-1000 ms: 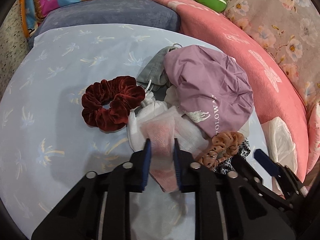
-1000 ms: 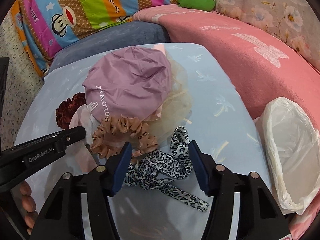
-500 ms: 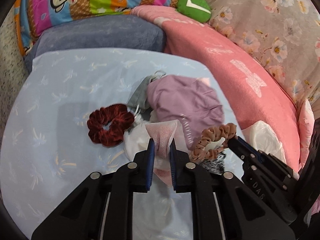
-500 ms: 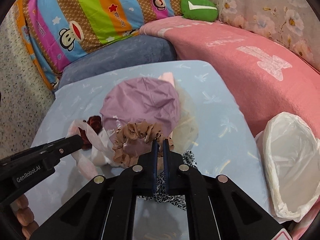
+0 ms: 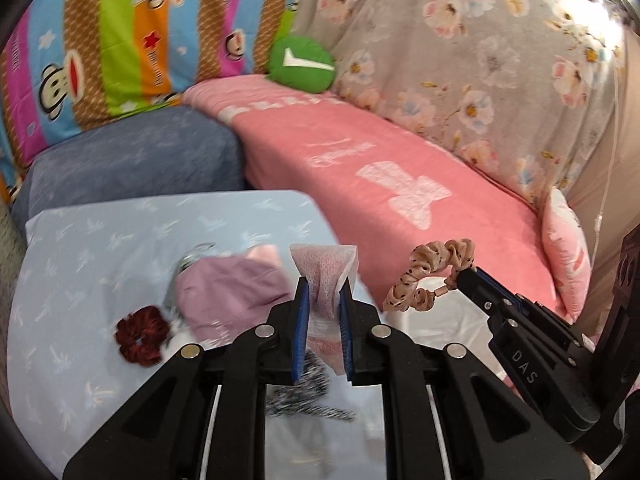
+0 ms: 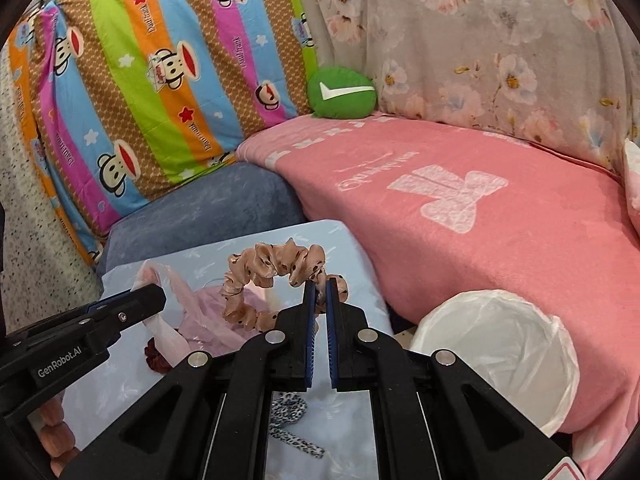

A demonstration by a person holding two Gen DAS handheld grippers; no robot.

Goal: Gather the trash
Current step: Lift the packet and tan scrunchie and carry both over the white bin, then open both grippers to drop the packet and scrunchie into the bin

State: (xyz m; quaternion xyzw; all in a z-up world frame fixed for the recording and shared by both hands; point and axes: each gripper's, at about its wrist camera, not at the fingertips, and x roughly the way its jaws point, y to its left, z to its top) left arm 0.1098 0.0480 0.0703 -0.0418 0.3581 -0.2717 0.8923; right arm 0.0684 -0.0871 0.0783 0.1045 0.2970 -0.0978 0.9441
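My left gripper point(image 5: 323, 294) is shut on a pink and white wrapper point(image 5: 326, 270), lifted above the light blue table point(image 5: 100, 232). Seen from the right wrist, that wrapper point(image 6: 162, 280) hangs from the left gripper's tip. My right gripper point(image 6: 319, 292) is shut on a tan dotted scrunchie point(image 6: 276, 264), which dangles in the air; the same scrunchie point(image 5: 428, 272) shows at the right of the left wrist view. A white-lined trash bin point(image 6: 492, 344) stands open at the lower right beside the table.
On the table lie a purple cap point(image 5: 228, 296), a dark red scrunchie point(image 5: 140, 336) and a leopard-print band point(image 6: 292, 428). A pink blanket point(image 6: 480, 208) covers the sofa behind, with a green cushion point(image 6: 342, 92) and a striped monkey pillow point(image 6: 160, 80).
Both grippers have risen from the table. The right one closed on the tan scrunchie and lifted it; the left carried the wrapper upward. The table items now sit lower in both views.
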